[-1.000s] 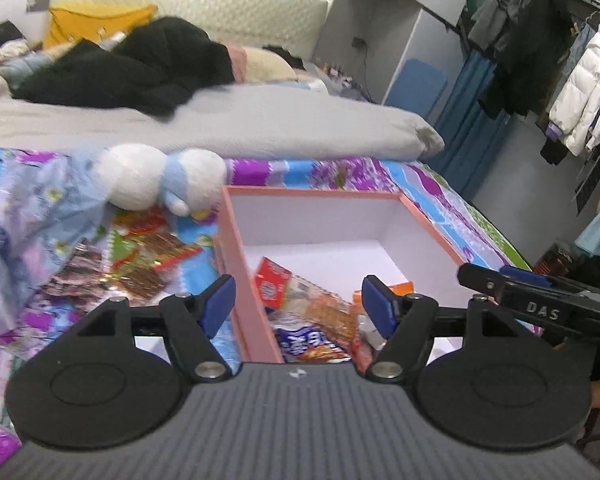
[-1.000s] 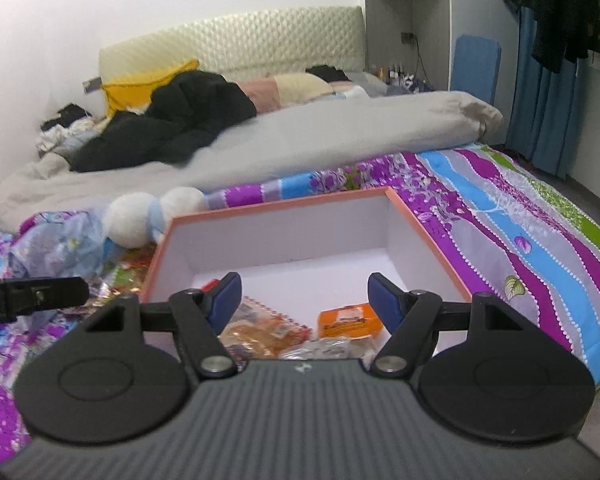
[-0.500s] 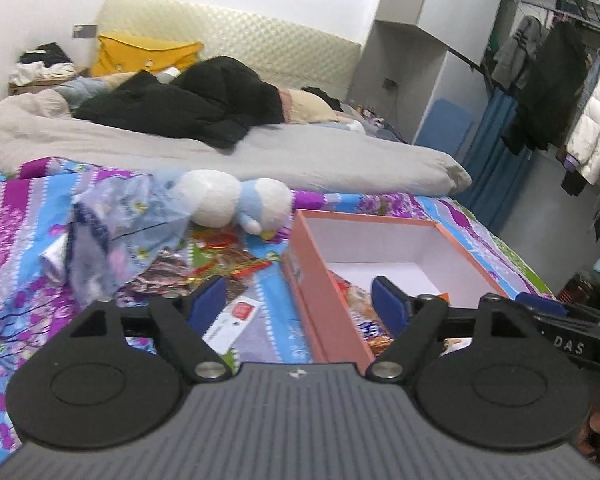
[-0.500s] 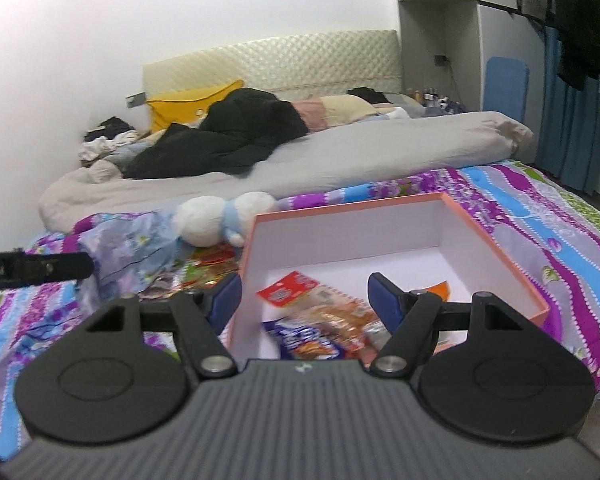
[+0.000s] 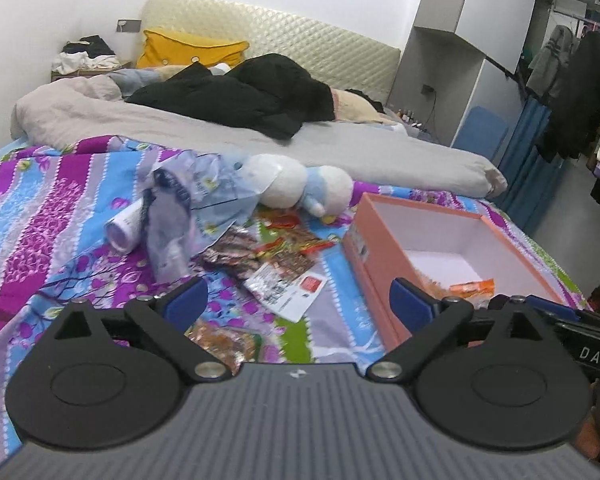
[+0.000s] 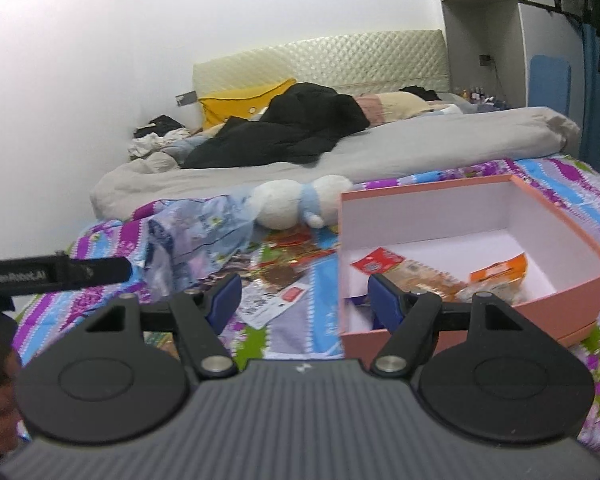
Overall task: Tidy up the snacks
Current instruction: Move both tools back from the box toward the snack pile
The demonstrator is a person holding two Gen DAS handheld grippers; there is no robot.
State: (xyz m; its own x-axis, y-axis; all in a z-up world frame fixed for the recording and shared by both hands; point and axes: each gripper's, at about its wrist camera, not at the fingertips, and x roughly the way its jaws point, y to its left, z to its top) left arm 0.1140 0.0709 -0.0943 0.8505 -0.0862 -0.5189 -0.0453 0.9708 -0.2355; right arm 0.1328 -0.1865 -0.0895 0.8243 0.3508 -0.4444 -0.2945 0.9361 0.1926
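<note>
A pink cardboard box (image 5: 374, 258) (image 6: 572, 312) with a white inside lies on the flowered bedspread and holds several snack packets (image 6: 498, 270). More snack packets (image 5: 276, 256) (image 6: 278, 276) lie scattered on the spread to its left, one white-and-red packet (image 5: 288, 290) nearest. My left gripper (image 5: 298, 304) hangs over these loose packets, its jaws opening wide with nothing between them. My right gripper (image 6: 304, 294) stands open over the box's near left corner, holding nothing.
A white and blue plush toy (image 5: 300, 184) lies behind the packets, beside a crumpled blue plastic bag (image 5: 196, 200). A grey duvet (image 5: 180, 128) and black clothes (image 5: 244, 96) fill the bed's far half. Hanging clothes (image 5: 572, 60) stand at the right.
Both views have swung left, from over the box to the loose packets beside it. The left gripper's jaws have spread wider; the right's are unchanged.
</note>
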